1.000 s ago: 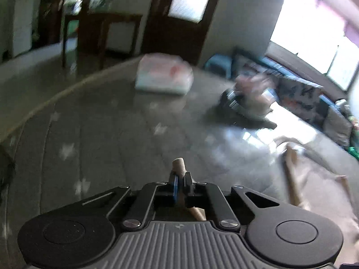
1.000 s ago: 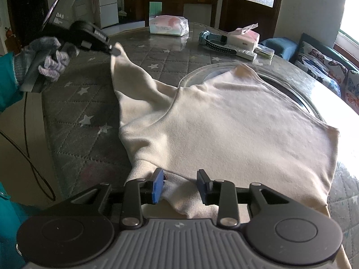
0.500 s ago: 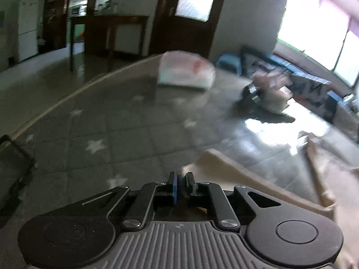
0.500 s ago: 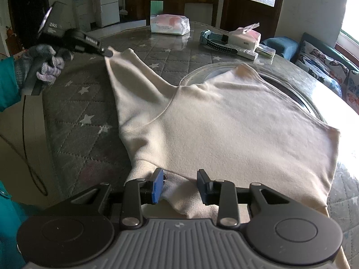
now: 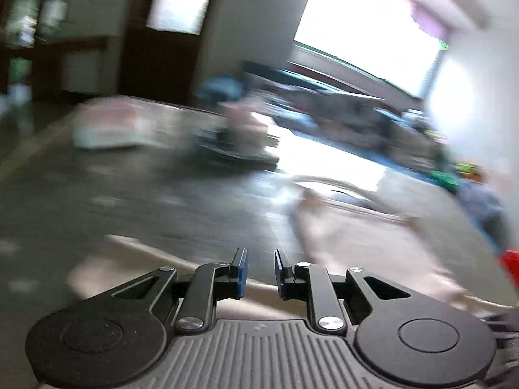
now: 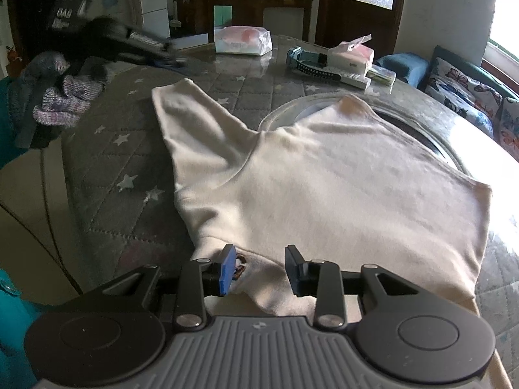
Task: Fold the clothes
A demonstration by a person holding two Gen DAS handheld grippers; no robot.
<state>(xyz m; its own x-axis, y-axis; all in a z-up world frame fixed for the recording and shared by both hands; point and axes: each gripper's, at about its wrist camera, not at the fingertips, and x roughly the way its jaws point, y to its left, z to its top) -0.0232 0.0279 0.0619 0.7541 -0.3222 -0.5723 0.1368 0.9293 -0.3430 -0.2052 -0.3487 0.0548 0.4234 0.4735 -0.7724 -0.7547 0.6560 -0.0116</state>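
Observation:
A cream long-sleeved shirt [image 6: 324, 178] lies spread on the grey star-patterned table cover [image 6: 107, 162]. Its left sleeve [image 6: 191, 129] lies flat, reaching toward the far left. My right gripper [image 6: 259, 267] is open, its jaws either side of the shirt's near edge by a small brown mark. My left gripper [image 5: 259, 270] is open and empty above the sleeve end; its view is motion-blurred, with pale cloth [image 5: 340, 227] ahead. In the right wrist view the left gripper [image 6: 165, 55] hovers past the sleeve tip, held by a gloved hand [image 6: 61, 100].
A wet-wipes pack [image 6: 243, 40], a tissue pack [image 6: 350, 55] and a black-and-blue device [image 6: 311, 66] sit at the table's far side. A round glass turntable [image 6: 421, 129] lies under the shirt. A sofa with butterfly cushions [image 6: 460, 87] stands right.
My left gripper has let go of the sleeve cuff and opened, then moved away from it. The sleeve now lies flat on the table. My right gripper has not moved.

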